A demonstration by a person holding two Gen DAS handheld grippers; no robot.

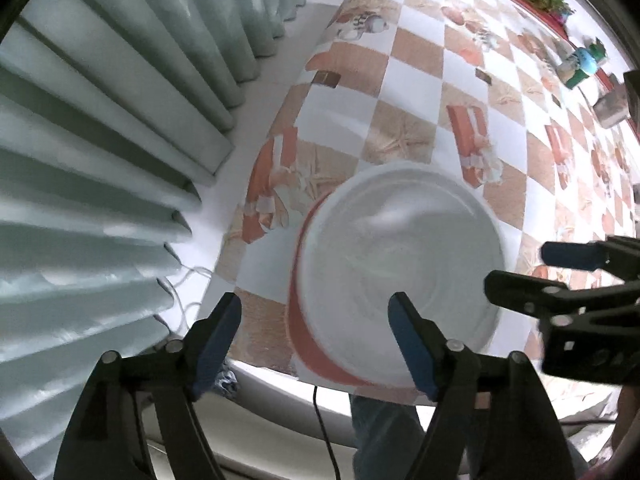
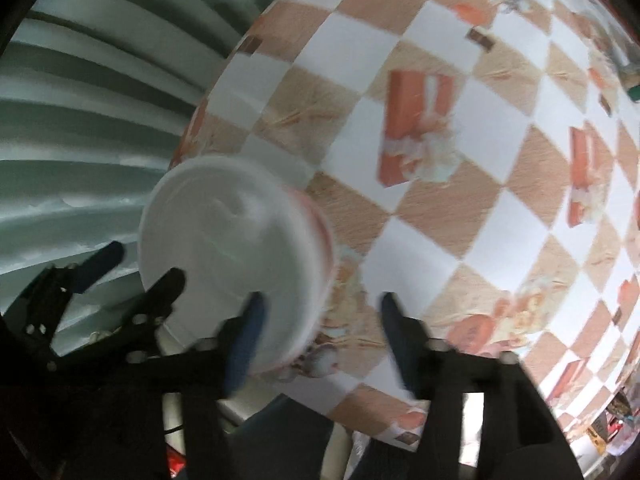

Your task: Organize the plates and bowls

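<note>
A white bowl (image 1: 400, 276) with an orange-red outer band sits at the near corner of the table, maybe as a stack; blur hides the layers. My left gripper (image 1: 316, 304) hangs over its left rim, pointing straight down. It is open, one finger outside the bowl and one over its inside, and the pads press on nothing. In the right wrist view the same bowl (image 2: 232, 248) lies left of my right gripper (image 2: 322, 304), which is open with only tablecloth between its fingers. Each gripper shows in the other's view: right gripper (image 1: 524, 266), left gripper (image 2: 146, 262).
The table carries a checked orange-and-white cloth (image 1: 420, 92). Pale green curtains (image 1: 100, 140) hang close on the left, with thin cables (image 1: 188, 280) on the floor below. Small colourful items (image 1: 580, 64) stand at the far right edge. A person's jeans-clad leg (image 1: 384, 432) is under the near edge.
</note>
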